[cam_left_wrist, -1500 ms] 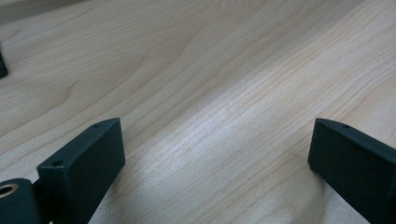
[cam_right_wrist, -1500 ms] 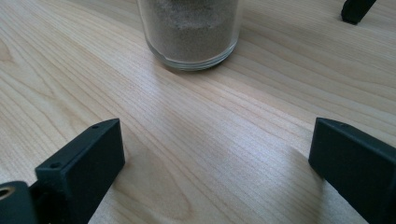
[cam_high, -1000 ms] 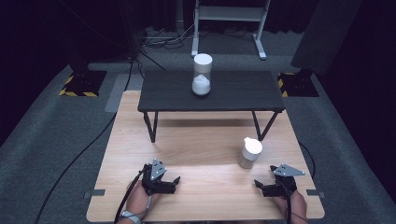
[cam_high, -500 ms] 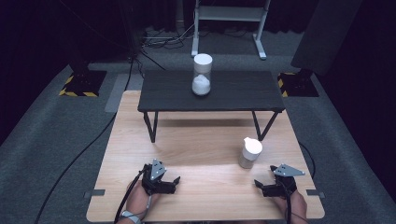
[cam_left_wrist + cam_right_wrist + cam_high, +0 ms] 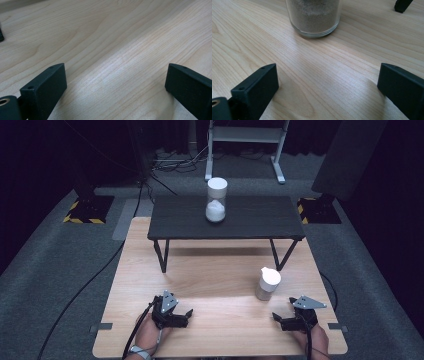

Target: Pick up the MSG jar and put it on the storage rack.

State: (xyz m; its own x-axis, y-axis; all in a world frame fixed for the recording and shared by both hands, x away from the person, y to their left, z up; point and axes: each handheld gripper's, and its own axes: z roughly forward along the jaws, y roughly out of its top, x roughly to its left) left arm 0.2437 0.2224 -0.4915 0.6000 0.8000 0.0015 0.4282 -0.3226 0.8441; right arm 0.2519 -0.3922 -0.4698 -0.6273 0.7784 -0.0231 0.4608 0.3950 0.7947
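From the high view, there's a light wooden bench (image 5: 210,280) with a small black table (image 5: 260,217) standing on its far half. On top of that black table sits a tall clear jar (image 5: 217,200) with a white lid and some white stuff in the bottom. Down on the wood, toward the right, there's a shorter jar (image 5: 267,283) with a white lid, standing upright just in front of the black table's right leg. The left gripper (image 5: 184,316) rests near the front edge on the left, and the right gripper (image 5: 280,321) rests near the front edge on the right, close to the short jar but not touching it. A hand (image 5: 150,332) is behind the left one.

Left gripper view: jaws spread wide, nothing between them, just bare wood grain underneath.

Right gripper view: jaws are wide apart here too, holding nothing. The short jar (image 5: 313,17) is straight ahead, a bit beyond the tips, and you can see sandy-looking grainy fill through the glass. A black table foot (image 5: 402,5) pokes in at the top right corner.
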